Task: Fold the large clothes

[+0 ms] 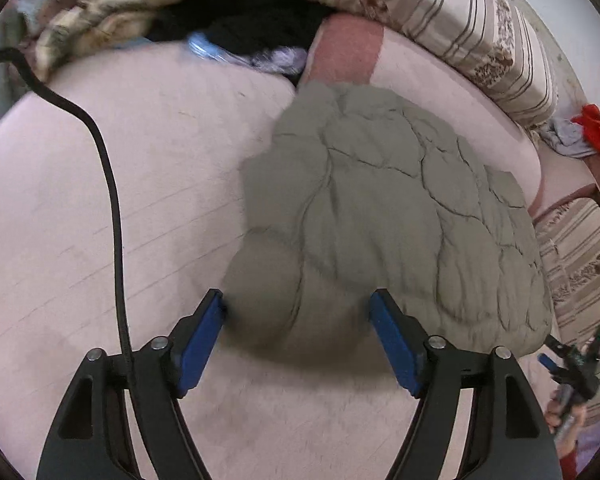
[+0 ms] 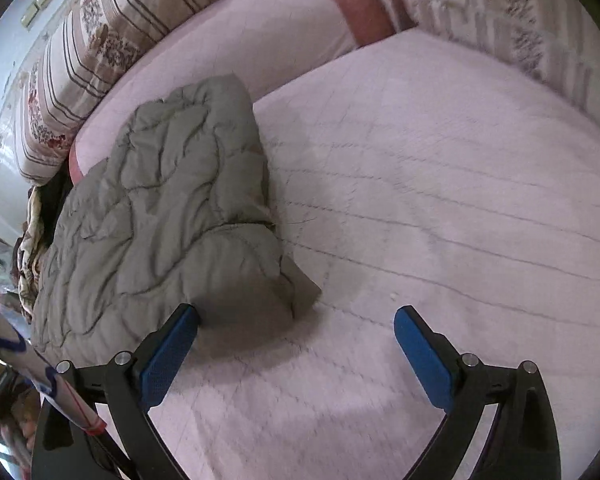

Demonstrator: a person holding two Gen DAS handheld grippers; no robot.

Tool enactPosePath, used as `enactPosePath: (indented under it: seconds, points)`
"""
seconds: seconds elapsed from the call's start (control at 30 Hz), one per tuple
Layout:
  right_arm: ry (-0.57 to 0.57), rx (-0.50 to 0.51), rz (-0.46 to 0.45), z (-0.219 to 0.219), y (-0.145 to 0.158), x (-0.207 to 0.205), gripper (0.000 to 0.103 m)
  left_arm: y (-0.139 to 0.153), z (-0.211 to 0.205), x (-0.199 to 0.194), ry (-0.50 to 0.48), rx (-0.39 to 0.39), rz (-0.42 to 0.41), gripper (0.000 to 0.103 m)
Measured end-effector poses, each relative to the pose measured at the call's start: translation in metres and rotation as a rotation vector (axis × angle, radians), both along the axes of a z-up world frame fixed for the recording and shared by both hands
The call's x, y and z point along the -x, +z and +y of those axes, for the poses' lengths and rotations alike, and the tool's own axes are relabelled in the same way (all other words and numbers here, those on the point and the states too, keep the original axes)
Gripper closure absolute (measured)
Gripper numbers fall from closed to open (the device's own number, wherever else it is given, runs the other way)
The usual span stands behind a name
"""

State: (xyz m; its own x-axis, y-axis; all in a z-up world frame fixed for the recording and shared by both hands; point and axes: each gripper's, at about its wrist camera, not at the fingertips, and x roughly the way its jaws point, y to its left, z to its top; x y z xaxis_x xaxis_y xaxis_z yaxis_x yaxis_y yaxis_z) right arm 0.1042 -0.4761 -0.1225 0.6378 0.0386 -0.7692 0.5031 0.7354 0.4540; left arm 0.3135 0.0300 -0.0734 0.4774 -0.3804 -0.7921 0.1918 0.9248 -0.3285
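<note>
Folded grey jacket (image 1: 380,216) on pink bed (image 1: 120,208), both grippers spread wide, holding nothing.

Left gripper (image 1: 298,304): jaws apart, straddling the jacket's near rounded end; the padding bulges between the blue pads (image 1: 202,344), left pad touching or just beside the fabric, right pad at its edge, no squeeze visible. Rest of the jacket runs away from the gripper toward the striped cushions (image 1: 480,32). Right gripper (image 2: 296,316): jaws apart, over bare bed (image 2: 440,200) mostly; jacket (image 2: 160,208) lies ahead and to the left, its near corner just beside the left pad (image 2: 168,360), contact unclear. Right pad well apart from jacket. Black cable (image 1: 112,200) crosses the bed left of jacket. Black clothes (image 1: 244,20) piled at far edge. Frames a bit blurred.
</note>
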Motion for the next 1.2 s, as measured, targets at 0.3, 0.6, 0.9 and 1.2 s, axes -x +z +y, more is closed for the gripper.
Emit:
enactPosePath:
  seconds: [0.3, 0.6, 0.9, 1.2]
  points:
    - [0.117, -0.237, -0.119, -0.020, -0.031, -0.058, 0.000, -0.043, -0.028, -0.065, -0.055, 0.176, 0.078, 0.000]
    - [0.145, -0.385, -0.198, -0.015, -0.010, -0.055, 0.059, -0.016, -0.042, -0.043, -0.067, 0.167, 0.084, 0.026]
    - [0.124, -0.276, -0.196, -0.030, 0.014, -0.010, 0.059, 0.003, -0.082, -0.002, -0.167, 0.076, 0.025, 0.032]
    - [0.064, -0.194, -0.099, -0.031, 0.003, -0.020, 0.040, 0.008, -0.083, 0.002, -0.109, -0.016, 0.033, 0.035]
